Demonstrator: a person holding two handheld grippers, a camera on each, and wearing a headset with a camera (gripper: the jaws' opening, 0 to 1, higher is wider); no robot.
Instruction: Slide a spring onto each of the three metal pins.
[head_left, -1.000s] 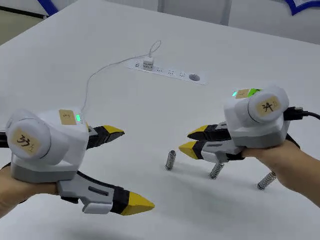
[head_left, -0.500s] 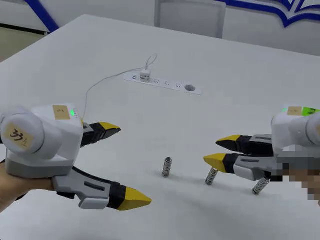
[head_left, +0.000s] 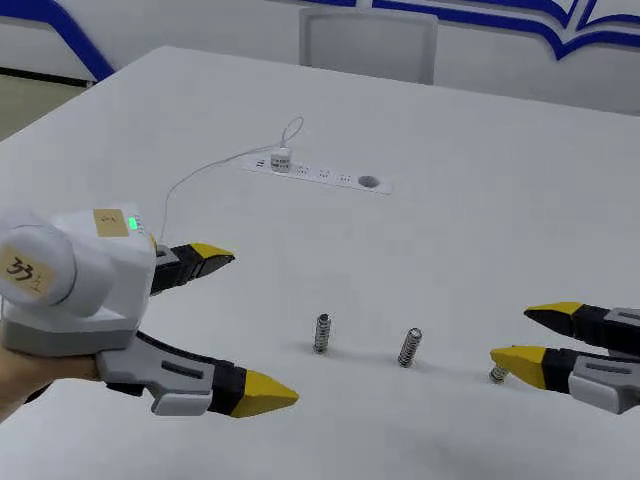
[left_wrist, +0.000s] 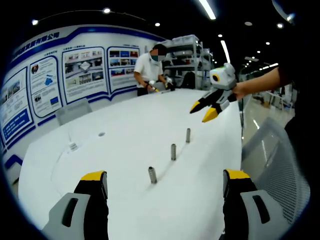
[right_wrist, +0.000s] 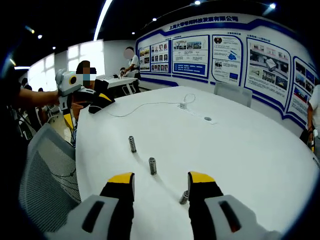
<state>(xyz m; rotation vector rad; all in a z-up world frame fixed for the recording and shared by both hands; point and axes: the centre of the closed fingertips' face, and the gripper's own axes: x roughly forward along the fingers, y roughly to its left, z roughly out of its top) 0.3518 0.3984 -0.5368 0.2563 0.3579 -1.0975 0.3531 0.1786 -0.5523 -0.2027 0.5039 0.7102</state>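
Observation:
Three short metal pins stand in a row on the white table (head_left: 450, 230), each with a spring around it: left spring (head_left: 322, 333), middle spring (head_left: 409, 347), right spring (head_left: 497, 374). The left gripper view shows them as near pin (left_wrist: 152, 174), middle pin (left_wrist: 173, 151) and far pin (left_wrist: 188, 135). My left gripper (head_left: 240, 325) hovers open and wide to the left of the row, holding nothing. At the right, my right gripper (head_left: 535, 337) is open with its tips just beside the right spring (right_wrist: 184, 197), which stands close to its right finger (right_wrist: 200, 185).
A white power strip (head_left: 320, 173) with a plugged-in adapter (head_left: 280, 160) and a looping cable lies behind the pins. A grey chair (head_left: 365, 40) stands at the table's far edge. People stand at another bench (left_wrist: 150, 70) in the background.
My right gripper has drawn back to the right, off the middle of the row, to beside the right spring. The left gripper stays open in place. The head camera has tilted up.

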